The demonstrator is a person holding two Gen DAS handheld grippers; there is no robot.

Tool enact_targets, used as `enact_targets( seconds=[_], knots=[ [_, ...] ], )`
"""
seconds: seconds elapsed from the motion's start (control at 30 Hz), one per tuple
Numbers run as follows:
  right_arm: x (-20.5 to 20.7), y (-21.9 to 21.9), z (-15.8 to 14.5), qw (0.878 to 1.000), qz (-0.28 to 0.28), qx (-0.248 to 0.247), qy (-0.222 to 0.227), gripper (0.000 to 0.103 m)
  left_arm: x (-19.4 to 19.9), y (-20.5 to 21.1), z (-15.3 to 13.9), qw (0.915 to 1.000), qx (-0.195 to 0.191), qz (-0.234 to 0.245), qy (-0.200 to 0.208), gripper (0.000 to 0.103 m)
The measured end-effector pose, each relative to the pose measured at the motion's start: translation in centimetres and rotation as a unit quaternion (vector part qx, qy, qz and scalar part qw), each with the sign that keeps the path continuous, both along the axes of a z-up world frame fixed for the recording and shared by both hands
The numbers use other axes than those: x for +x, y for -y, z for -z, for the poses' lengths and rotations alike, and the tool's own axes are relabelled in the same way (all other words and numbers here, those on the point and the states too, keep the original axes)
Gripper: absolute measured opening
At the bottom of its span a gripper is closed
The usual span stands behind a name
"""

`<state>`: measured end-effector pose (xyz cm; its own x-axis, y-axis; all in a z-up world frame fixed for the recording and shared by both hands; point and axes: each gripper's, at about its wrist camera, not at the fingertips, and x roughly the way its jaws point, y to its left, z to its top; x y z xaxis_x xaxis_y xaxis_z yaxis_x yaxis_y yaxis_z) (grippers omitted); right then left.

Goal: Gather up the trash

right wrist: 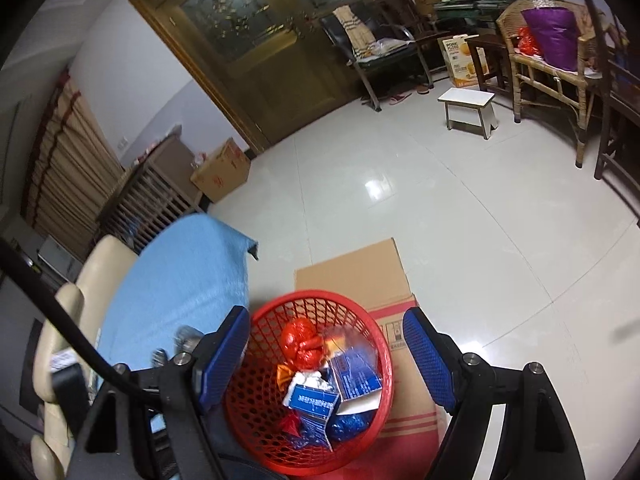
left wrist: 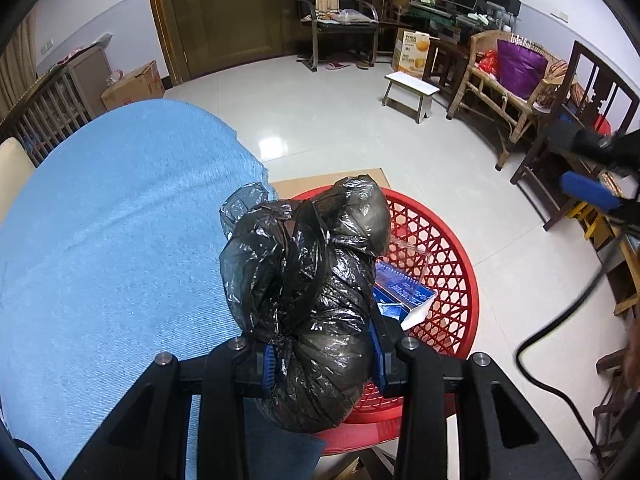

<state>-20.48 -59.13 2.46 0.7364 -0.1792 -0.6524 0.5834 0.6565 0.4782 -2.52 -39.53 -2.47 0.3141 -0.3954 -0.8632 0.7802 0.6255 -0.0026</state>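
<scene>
left gripper clamped on crumpled black plastic bag, held over red basket beside blue-covered worktop | right gripper jaws apart, nothing between them, above basket holding wrappers and blue cartons; basket on cardboard

The right gripper hangs above the red basket, jaws apart around nothing. Inside the basket lie blue cartons and red wrappers. Behind the basket lies flat cardboard; left of it, a blue cloth.
</scene>
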Motion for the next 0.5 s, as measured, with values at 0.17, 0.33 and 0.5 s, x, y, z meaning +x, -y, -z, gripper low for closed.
enact_targets(
  seconds=[0.17,0.33,0.5],
  knots=[
    [-0.3,-0.4,-1.3,1.000,-0.005,-0.008,0.016,0.082,0.1,0.8,0.7,0.9997,0.024,0.004,-0.009,0.062],
    [-0.2,-1.0,-1.9,1.000,-0.011,-0.012,0.021,0.082,0.0,0.3,0.3,0.9996,0.027,0.003,-0.005,0.080],
    [-0.5,-1.8,-3.1,0.999,-0.011,-0.023,0.028,0.082,0.8,-2.7,-2.3,0.9995,-0.013,-0.027,0.007,0.080]
  ],
)
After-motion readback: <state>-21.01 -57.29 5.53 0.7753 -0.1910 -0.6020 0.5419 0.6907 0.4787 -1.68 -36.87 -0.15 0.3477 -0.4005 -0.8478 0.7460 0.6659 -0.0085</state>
